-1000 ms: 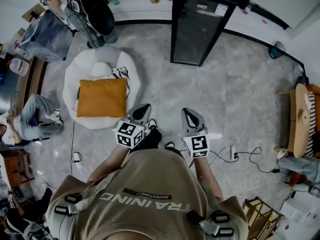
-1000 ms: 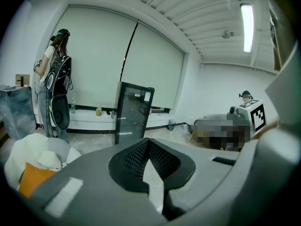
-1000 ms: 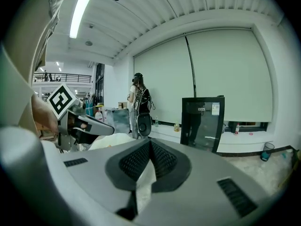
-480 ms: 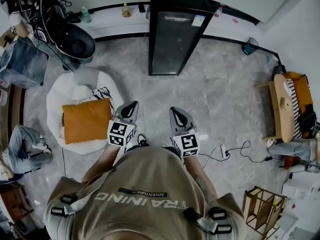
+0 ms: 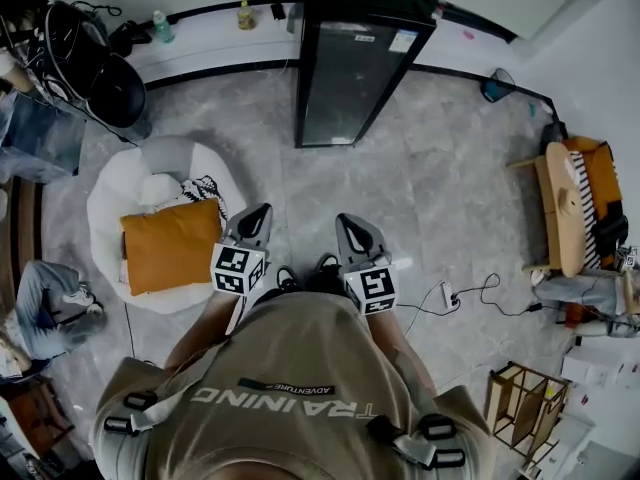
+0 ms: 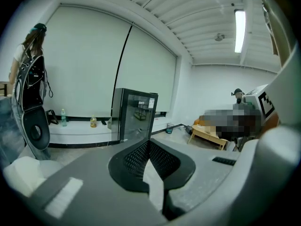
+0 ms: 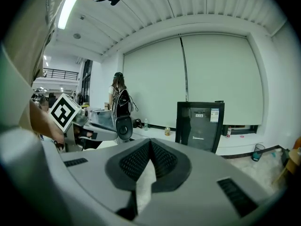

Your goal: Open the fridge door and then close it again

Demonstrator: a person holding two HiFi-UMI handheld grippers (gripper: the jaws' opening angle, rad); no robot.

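Observation:
The fridge (image 5: 350, 58) is a black upright cabinet with a dark glass door, standing against the far wall ledge with its door shut. It shows left of centre in the left gripper view (image 6: 134, 114) and right of centre in the right gripper view (image 7: 200, 126). My left gripper (image 5: 260, 214) and right gripper (image 5: 346, 222) are held side by side in front of my waist, pointing at the fridge and well short of it. The left gripper's jaws (image 6: 148, 142) meet at the tip with nothing between them. So do those of the right gripper (image 7: 150, 141).
A white beanbag (image 5: 115, 193) with an orange cushion (image 5: 170, 246) lies on the floor to my left. A power strip with cable (image 5: 447, 295) lies to my right, with a wooden bench (image 5: 565, 208) beyond it. Bottles (image 5: 245, 15) stand on the ledge. A person (image 5: 45, 303) sits at far left.
I have stepped nearer the fridge, which now sits larger and closer in the head view. Both grippers stay shut and keep their place in front of my waist.

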